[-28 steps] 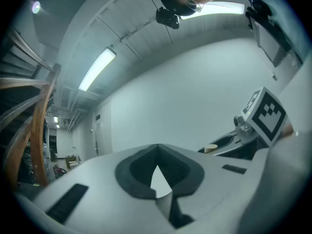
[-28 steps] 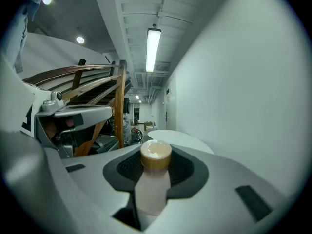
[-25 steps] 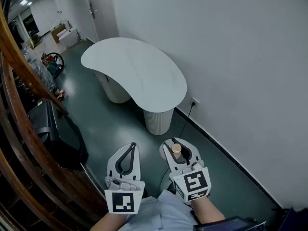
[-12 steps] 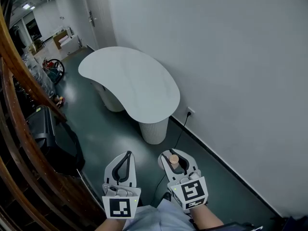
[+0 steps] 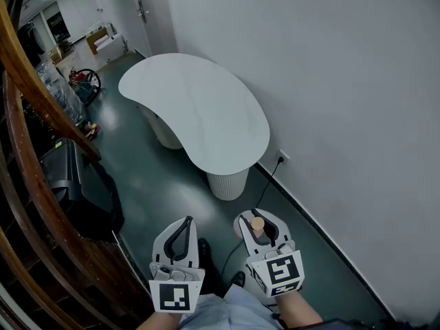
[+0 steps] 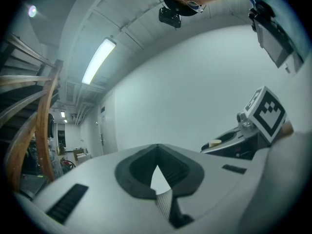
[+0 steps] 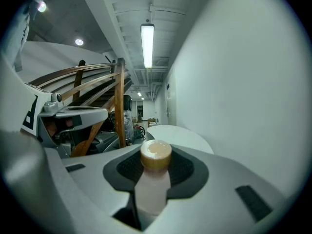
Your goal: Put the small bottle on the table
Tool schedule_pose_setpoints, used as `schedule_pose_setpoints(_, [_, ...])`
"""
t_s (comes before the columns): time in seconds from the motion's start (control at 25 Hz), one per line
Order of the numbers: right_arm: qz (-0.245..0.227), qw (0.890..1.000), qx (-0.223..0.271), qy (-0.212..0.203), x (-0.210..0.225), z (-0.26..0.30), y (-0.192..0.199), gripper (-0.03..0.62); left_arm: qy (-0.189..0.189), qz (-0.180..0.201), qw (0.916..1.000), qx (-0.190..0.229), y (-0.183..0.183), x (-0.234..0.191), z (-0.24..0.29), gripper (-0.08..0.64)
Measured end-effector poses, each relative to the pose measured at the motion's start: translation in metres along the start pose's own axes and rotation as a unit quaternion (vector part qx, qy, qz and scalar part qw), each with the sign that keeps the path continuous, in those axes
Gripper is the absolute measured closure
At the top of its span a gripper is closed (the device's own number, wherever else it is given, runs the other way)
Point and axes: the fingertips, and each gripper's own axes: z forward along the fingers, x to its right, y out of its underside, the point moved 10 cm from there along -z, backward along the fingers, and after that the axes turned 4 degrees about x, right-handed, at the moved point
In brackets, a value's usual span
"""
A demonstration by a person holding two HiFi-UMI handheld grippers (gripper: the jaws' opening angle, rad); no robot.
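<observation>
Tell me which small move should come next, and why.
Probably carry the bottle forward to above the table. The right tongs grip it close to the person, and the table stands ahead across the floor, so it likely cannot be set down from here.

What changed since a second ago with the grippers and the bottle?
Hardly anything: the view only swayed a little. The right gripper still holds the small bottle, the left gripper stays shut with nothing in it, and the table is still ahead, not yet reached.
</observation>
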Motion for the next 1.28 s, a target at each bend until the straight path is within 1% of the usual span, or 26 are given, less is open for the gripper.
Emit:
schedule_pose_setpoints(0.04, [-0.001, 1.0, -0.002, 0.0, 0.001, 0.007, 0.0, 0.482, -0.002, -0.007, 1.0, -0.003, 0.002, -0.004, 0.005, 0.558])
schedule_pose_setpoints(0.08, [0.0, 1.0, -0.003, 0.002, 0.003, 0.015, -0.001, 0.483, 0.001, -0.003, 1.0, -0.005, 0.004, -0.01, 0.011, 0.558])
schedule_pose_setpoints(0.12, [0.001, 1.0, -0.005, 0.006, 0.005, 0.022, -0.001, 0.482, 0.012, 0.018, 0.9998, -0.002, 0.004, -0.016, 0.019, 0.558])
schedule_pose_setpoints(0.16, [0.003, 1.0, -0.006, 0.011, 0.008, 0.031, -0.002, 0.483, 0.034, 0.065, 0.9973, 0.002, 0.003, -0.023, 0.028, 0.558])
schedule_pose_setpoints(0.2, [0.004, 1.0, -0.006, 0.015, 0.01, 0.04, -0.003, 0.482, 0.061, 0.125, 0.9902, 0.006, 0.0, -0.03, 0.038, 0.558])
schedule_pose_setpoints(0.24, [0.004, 1.0, -0.005, 0.018, 0.012, 0.049, -0.004, 0.482, 0.082, 0.169, 0.9821, 0.009, -0.002, -0.038, 0.049, 0.558])
schedule_pose_setpoints(0.28, [0.004, 1.0, -0.003, 0.02, 0.014, 0.06, -0.007, 0.483, 0.093, 0.186, 0.9782, 0.011, -0.002, -0.046, 0.059, 0.558])
schedule_pose_setpoints(0.32, [0.002, 1.0, -0.001, 0.022, 0.017, 0.07, -0.01, 0.483, 0.095, 0.181, 0.9788, 0.015, -0.002, -0.053, 0.069, 0.558])
schedule_pose_setpoints(0.36, [0.002, 1.0, 0.0, 0.026, 0.019, 0.081, -0.013, 0.483, 0.089, 0.156, 0.9835, 0.02, 0.0, -0.06, 0.079, 0.558])
schedule_pose_setpoints(0.4, [0.001, 1.0, 0.002, 0.031, 0.021, 0.091, -0.016, 0.482, 0.073, 0.108, 0.9911, 0.025, 0.003, -0.067, 0.088, 0.558])
schedule_pose_setpoints(0.44, [0.0, 0.999, 0.003, 0.035, 0.024, 0.101, -0.019, 0.483, 0.055, 0.053, 0.9966, 0.029, 0.005, -0.072, 0.097, 0.558])
schedule_pose_setpoints(0.48, [-0.001, 0.999, 0.006, 0.039, 0.026, 0.11, -0.023, 0.483, 0.048, 0.029, 0.9979, 0.034, 0.005, -0.078, 0.106, 0.558])
schedule_pose_setpoints(0.52, [-0.001, 0.999, 0.01, 0.042, 0.027, 0.119, -0.026, 0.483, 0.059, 0.05, 0.9963, 0.039, 0.003, -0.085, 0.114, 0.558])
schedule_pose_setpoints(0.56, [-0.002, 0.999, 0.014, 0.045, 0.028, 0.126, -0.03, 0.483, 0.08, 0.097, 0.9909, 0.046, -0.002, -0.091, 0.122, 0.558])
schedule_pose_setpoints(0.6, [-0.003, 0.999, 0.017, 0.05, 0.029, 0.132, -0.033, 0.483, 0.102, 0.144, 0.9828, 0.054, -0.006, -0.097, 0.13, 0.558])
schedule_pose_setpoints(0.64, [-0.004, 0.998, 0.02, 0.055, 0.03, 0.138, -0.036, 0.482, 0.116, 0.173, 0.9761, 0.063, -0.009, -0.102, 0.137, 0.558])
schedule_pose_setpoints(0.68, [-0.006, 0.998, 0.023, 0.059, 0.031, 0.143, -0.039, 0.482, 0.124, 0.182, 0.9729, 0.071, -0.011, -0.106, 0.143, 0.558])
schedule_pose_setpoints(0.8, [-0.013, 0.997, 0.03, 0.073, 0.035, 0.155, -0.045, 0.482, 0.133, 0.182, 0.97, 0.092, -0.011, -0.115, 0.158, 0.558])
schedule_pose_setpoints(0.92, [-0.018, 0.996, 0.029, 0.084, 0.04, 0.16, -0.048, 0.482, 0.141, 0.177, 0.9693, 0.095, -0.005, -0.119, 0.168, 0.558])
schedule_pose_setpoints(0.96, [-0.019, 0.996, 0.028, 0.087, 0.041, 0.161, -0.049, 0.483, 0.142, 0.166, 0.9713, 0.094, -0.003, -0.118, 0.171, 0.558])
schedule_pose_setpoints(1.04, [-0.02, 0.995, 0.024, 0.09, 0.044, 0.163, -0.05, 0.483, 0.136, 0.116, 0.9801, 0.087, 0.004, -0.115, 0.176, 0.558])
schedule_pose_setpoints(1.08, [-0.019, 0.995, 0.022, 0.091, 0.045, 0.164, -0.05, 0.482, 0.134, 0.1, 0.9824, 0.083, 0.006, -0.114, 0.178, 0.558])
schedule_pose_setpoints(1.12, [-0.017, 0.995, 0.02, 0.092, 0.046, 0.164, -0.05, 0.483, 0.142, 0.114, 0.9798, 0.083, 0.005, -0.113, 0.181, 0.558])
schedule_pose_setpoints(1.16, [-0.015, 0.995, 0.018, 0.094, 0.047, 0.165, -0.049, 0.482, 0.154, 0.139, 0.9748, 0.083, 0.004, -0.114, 0.184, 0.558])
schedule_pose_setpoints(1.2, [-0.013, 0.995, 0.016, 0.095, 0.049, 0.167, -0.048, 0.482, 0.161, 0.154, 0.9714, 0.081, 0.004, -0.114, 0.187, 0.558])
schedule_pose_setpoints(1.28, [-0.007, 0.995, 0.012, 0.096, 0.052, 0.171, -0.045, 0.482, 0.166, 0.158, 0.9706, 0.072, 0.007, -0.114, 0.193, 0.558])
